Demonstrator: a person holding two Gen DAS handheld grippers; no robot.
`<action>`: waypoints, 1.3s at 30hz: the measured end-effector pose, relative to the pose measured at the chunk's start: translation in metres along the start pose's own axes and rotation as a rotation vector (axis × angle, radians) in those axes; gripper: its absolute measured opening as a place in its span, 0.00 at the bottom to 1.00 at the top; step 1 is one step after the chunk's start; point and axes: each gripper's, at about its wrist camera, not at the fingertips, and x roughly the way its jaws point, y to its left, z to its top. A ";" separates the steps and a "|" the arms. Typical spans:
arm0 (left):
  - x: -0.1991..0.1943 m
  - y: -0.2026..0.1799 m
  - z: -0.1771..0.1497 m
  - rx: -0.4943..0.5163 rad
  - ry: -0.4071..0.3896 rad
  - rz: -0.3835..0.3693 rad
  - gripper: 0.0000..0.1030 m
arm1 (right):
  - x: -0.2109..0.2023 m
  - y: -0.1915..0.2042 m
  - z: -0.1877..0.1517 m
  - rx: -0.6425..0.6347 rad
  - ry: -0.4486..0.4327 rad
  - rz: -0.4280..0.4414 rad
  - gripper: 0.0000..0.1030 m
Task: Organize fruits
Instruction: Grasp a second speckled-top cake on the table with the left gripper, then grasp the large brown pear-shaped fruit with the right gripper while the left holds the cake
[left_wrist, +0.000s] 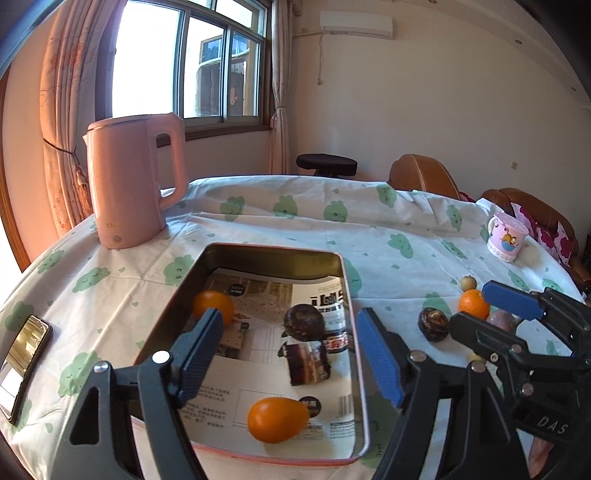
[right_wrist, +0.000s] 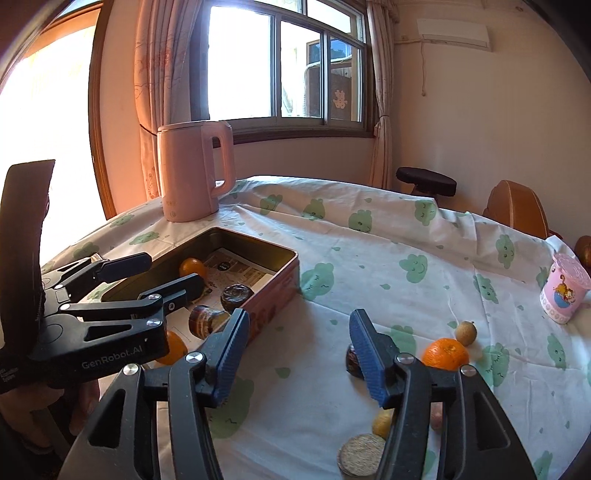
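A pink metal tin (left_wrist: 352, 295) (right_wrist: 284, 271) lined with printed paper holds two oranges (left_wrist: 212, 304) (left_wrist: 277, 419) and a dark passion fruit (left_wrist: 303, 322). My left gripper (left_wrist: 291, 354) (right_wrist: 162, 271) hovers open and empty over the tin. My right gripper (right_wrist: 299, 354) (left_wrist: 480, 306) is open and empty above the cloth, right of the tin. Loose fruit lies on the cloth: an orange (right_wrist: 445, 353) (left_wrist: 473, 303), a dark passion fruit (left_wrist: 433, 323) (right_wrist: 351, 362), a small tan longan (right_wrist: 465, 332) (left_wrist: 467, 283), and a small yellow fruit (right_wrist: 382, 422).
A pink kettle (left_wrist: 133, 184) (right_wrist: 194, 170) stands behind the tin. A pink cartoon cup (left_wrist: 505, 236) (right_wrist: 563, 291) sits at the far right. A phone (left_wrist: 22, 363) lies at the left table edge. A round woven coaster (right_wrist: 362, 456) lies near my right gripper. Chairs stand behind the table.
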 end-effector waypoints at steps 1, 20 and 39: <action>-0.002 -0.008 -0.001 0.009 -0.001 -0.014 0.75 | -0.006 -0.008 -0.004 0.013 -0.001 -0.020 0.58; 0.007 -0.137 -0.040 0.214 0.141 -0.232 0.74 | -0.053 -0.119 -0.068 0.254 0.017 -0.244 0.64; 0.015 -0.116 -0.021 0.192 0.146 -0.239 0.34 | -0.017 -0.121 -0.050 0.290 0.114 -0.162 0.65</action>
